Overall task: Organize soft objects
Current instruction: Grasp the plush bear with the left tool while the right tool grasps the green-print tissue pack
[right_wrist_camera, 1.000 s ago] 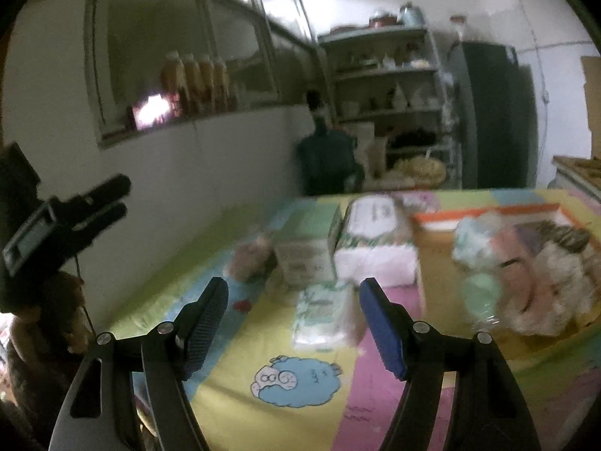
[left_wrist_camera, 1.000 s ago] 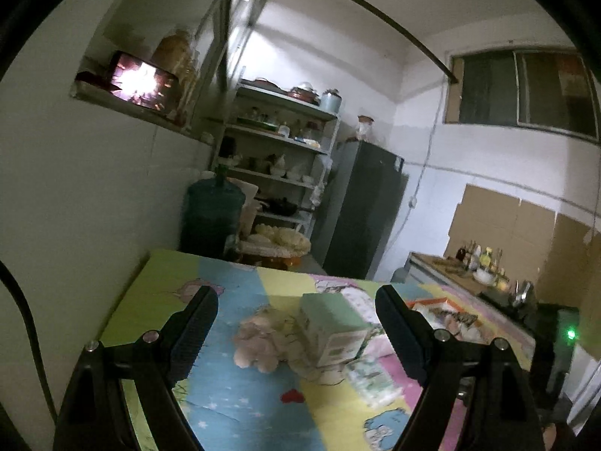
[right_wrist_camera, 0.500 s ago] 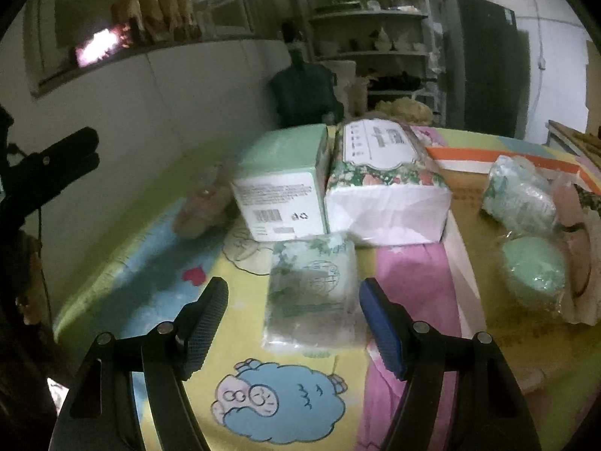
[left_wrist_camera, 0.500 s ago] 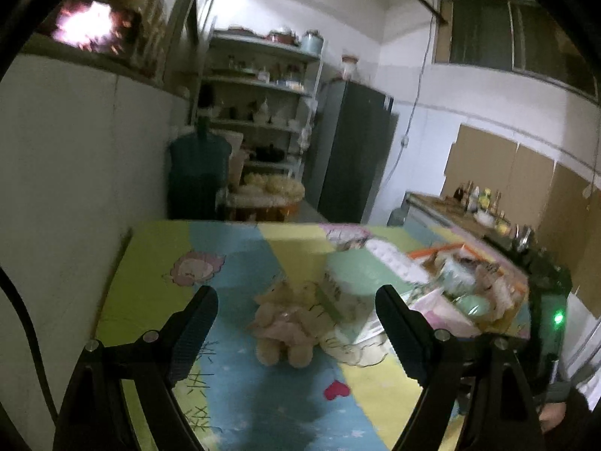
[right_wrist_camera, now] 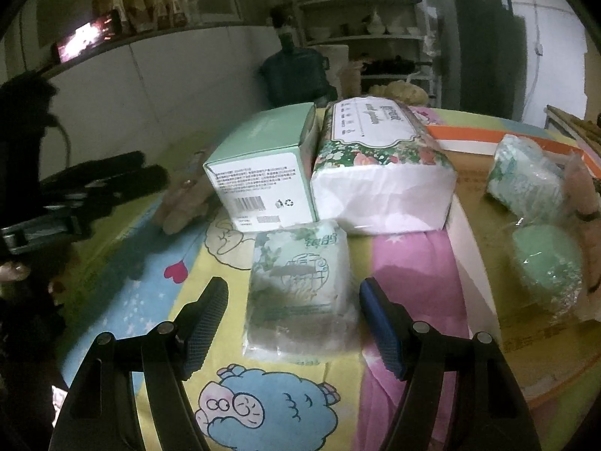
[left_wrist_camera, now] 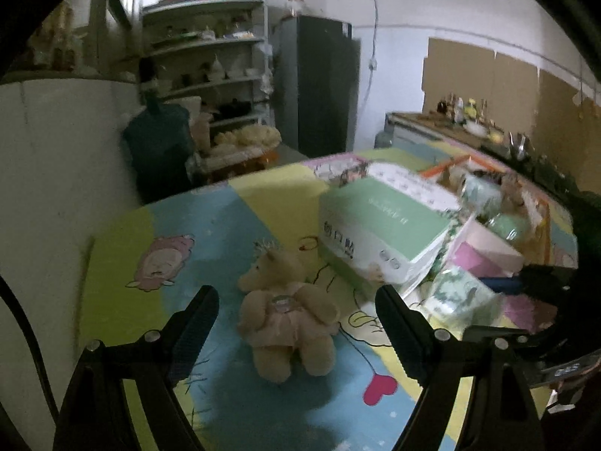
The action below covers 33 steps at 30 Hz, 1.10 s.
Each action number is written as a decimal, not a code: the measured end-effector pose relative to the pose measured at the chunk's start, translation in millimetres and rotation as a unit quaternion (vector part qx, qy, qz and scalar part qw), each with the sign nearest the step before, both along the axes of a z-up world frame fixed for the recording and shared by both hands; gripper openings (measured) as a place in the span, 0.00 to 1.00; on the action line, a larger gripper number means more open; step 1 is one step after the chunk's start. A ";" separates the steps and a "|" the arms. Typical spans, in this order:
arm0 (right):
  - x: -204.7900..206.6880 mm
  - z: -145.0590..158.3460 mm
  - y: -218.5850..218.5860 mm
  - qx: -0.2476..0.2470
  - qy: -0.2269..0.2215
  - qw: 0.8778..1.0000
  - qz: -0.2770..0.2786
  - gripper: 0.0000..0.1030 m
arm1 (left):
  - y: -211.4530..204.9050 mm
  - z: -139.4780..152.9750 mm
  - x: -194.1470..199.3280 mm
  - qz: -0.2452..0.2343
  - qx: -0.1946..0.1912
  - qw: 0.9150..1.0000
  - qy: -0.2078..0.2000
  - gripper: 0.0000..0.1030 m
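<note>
Both grippers have dropped closer to the cartoon-print tablecloth over the past second, so the soft goods now fill each camera's view. On the left wrist camera, the left gripper has its fingers spread wide on either side of a tan plush toy in a pink outfit; the toy sits upright on the blue band of the cloth and neither finger touches it. Just beside the toy, to its right, stands a green-and-white box, with a soft pack of floral-wrapped tissues behind it.

On the right wrist camera, the right gripper is likewise wide open, its fingers flanking a small green tissue packet lying flat on the cloth, apart from both pads. The packet's far edge meets the green-and-white box, which stands against the larger floral tissue pack. To the right, a cardboard tray with an orange rim holds plastic-wrapped green bundles. The plush toy is partly visible at left, beside the box, with the left gripper near it. A water jug, shelving and a dark refrigerator stand behind the table.
</note>
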State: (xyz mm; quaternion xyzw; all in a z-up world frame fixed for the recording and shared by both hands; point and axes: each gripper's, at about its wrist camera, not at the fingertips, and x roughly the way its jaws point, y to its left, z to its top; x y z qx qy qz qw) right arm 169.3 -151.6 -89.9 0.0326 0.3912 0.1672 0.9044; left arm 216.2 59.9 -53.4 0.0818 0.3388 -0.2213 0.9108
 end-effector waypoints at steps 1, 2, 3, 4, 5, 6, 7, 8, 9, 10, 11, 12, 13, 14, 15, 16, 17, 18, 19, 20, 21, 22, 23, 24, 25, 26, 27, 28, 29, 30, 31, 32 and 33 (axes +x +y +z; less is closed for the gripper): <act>0.9 -0.1 -1.0 0.003 0.001 1.000 0.003 0.72 | -1.2 -4.3 4.7 0.000 0.005 1.000 0.008 0.83; 2.2 -0.4 -1.7 0.006 0.004 1.000 0.005 0.72 | -2.0 -6.9 7.5 0.000 0.007 1.000 0.014 0.82; 1.4 -0.8 -2.1 0.008 0.005 1.000 0.006 0.72 | -2.3 -10.0 10.8 0.001 0.009 1.000 0.020 0.82; 3.0 -1.0 -2.1 0.008 0.007 1.000 0.006 0.72 | -2.5 -12.7 13.0 0.002 0.011 1.000 0.024 0.82; 4.0 -0.9 -2.0 0.008 0.008 1.000 0.007 0.72 | -3.2 -15.6 15.4 0.002 0.013 0.999 0.029 0.82; 4.2 -0.7 -1.3 0.005 0.007 1.000 0.008 0.72 | -3.6 -18.4 17.0 0.000 0.015 0.999 0.033 0.82; 4.3 -0.4 -0.2 0.004 0.007 1.000 0.008 0.72 | -5.0 -20.8 18.2 -0.002 0.018 0.999 0.036 0.82; 4.9 -0.3 0.8 0.002 0.006 1.000 0.008 0.72 | -7.5 -23.7 19.8 -0.004 0.022 0.999 0.041 0.82; 4.6 -0.5 1.3 0.001 0.006 1.000 0.008 0.72 | -9.9 -26.0 21.1 -0.007 0.027 0.999 0.047 0.80; 5.2 -0.3 1.1 0.001 0.006 1.000 0.008 0.72 | -12.0 -28.1 22.8 -0.010 0.032 0.998 0.052 0.79; 5.0 -0.6 1.8 0.001 0.006 1.000 0.008 0.72 | -14.6 -29.5 24.1 -0.013 0.039 0.998 0.056 0.75; 5.3 -0.6 1.8 0.000 0.006 1.000 0.007 0.72 | -16.7 -30.8 24.9 -0.015 0.043 0.997 0.060 0.75; 5.1 -0.5 2.2 -0.001 0.006 1.000 0.007 0.72 | -19.3 -33.3 26.6 -0.017 0.048 0.997 0.066 0.75; 4.5 -1.0 3.3 -0.002 0.005 1.000 0.008 0.72 | -20.8 -35.8 28.1 -0.017 0.053 0.996 0.073 0.71; 2.9 -1.4 4.7 -0.005 0.004 1.000 0.008 0.72 | -22.0 -38.2 30.1 -0.015 0.058 0.995 0.080 0.65; 2.1 -0.9 5.1 -0.007 0.003 1.000 0.009 0.71 | -20.8 -37.8 31.4 -0.015 0.047 0.995 0.083 0.63; 1.2 -0.1 5.6 -0.009 -0.001 1.000 0.009 0.69 | -19.7 -38.1 32.2 -0.013 0.041 0.995 0.086 0.54; -0.6 -0.6 7.2 -0.012 -0.002 1.000 0.009 0.60 | -18.6 -38.4 32.5 -0.011 0.037 0.995 0.087 0.53; -1.2 -0.9 8.1 -0.014 -0.002 1.000 0.011 0.53 | -16.9 -38.1 32.6 -0.010 0.031 0.996 0.089 0.52; -2.2 -1.0 8.7 -0.016 -0.003 1.000 0.012 0.52 | -16.1 -37.7 32.1 -0.009 0.026 0.996 0.090 0.49; -3.5 -0.1 9.3 -0.019 -0.008 1.000 0.013 0.50 | -14.4 -37.1 31.7 -0.007 0.021 0.996 0.090 0.46; -4.3 0.1 10.1 -0.022 -0.009 1.000 0.014 0.49 | -11.9 -36.7 31.3 -0.004 0.015 0.996 0.090 0.45; -5.0 0.2 10.6 -0.024 -0.011 1.000 0.015 0.49 | -9.3 -36.0 30.2 0.001 0.007 0.996 0.091 0.44; -6.0 0.2 11.1 -0.024 -0.012 0.999 0.016 0.48 | -8.5 -35.2 29.4 0.005 0.003 0.996 0.090 0.43; -6.7 0.1 11.1 -0.024 -0.012 0.999 0.017 0.47 | -6.6 -33.8 28.1 0.010 -0.001 0.996 0.087 0.42; -6.9 0.0 10.6 -0.024 -0.012 1.000 0.017 0.47 | -3.7 -31.7 25.8 0.017 -0.006 0.997 0.080 0.42; -7.3 0.0 10.0 -0.022 -0.013 1.000 0.017 0.47 | -1.4 -29.5 24.1 0.022 -0.010 0.997 0.074 0.42; -7.7 -0.1 9.3 -0.021 -0.013 1.000 0.017 0.47 | 1.8 -27.1 21.5 0.027 -0.016 0.997 0.067 0.42; -8.5 0.4 8.7 -0.020 -0.014 1.000 0.017 0.47 | 6.3 -24.4 18.0 0.036 -0.026 0.997 0.062 0.42; -9.1 -0.2 7.4 -0.019 -0.015 1.000 0.017 0.46 | 9.7 -23.0 15.9 0.043 -0.032 0.997 0.059 0.42; -9.8 -0.5 7.2 -0.019 -0.017 1.000 0.017 0.46 | 13.1 -21.5 13.1 0.051 -0.037 0.996 0.055 0.42; -11.3 0.0 6.8 -0.018 -0.019 1.000 0.018 0.46 | 16.3 -19.5 9.7 0.060 -0.040 0.996 0.050 0.42; -12.9 0.5 6.8 -0.016 -0.021 0.999 0.020 0.46 | 19.9 -17.0 4.8 0.067 -0.045 0.996 0.043 0.42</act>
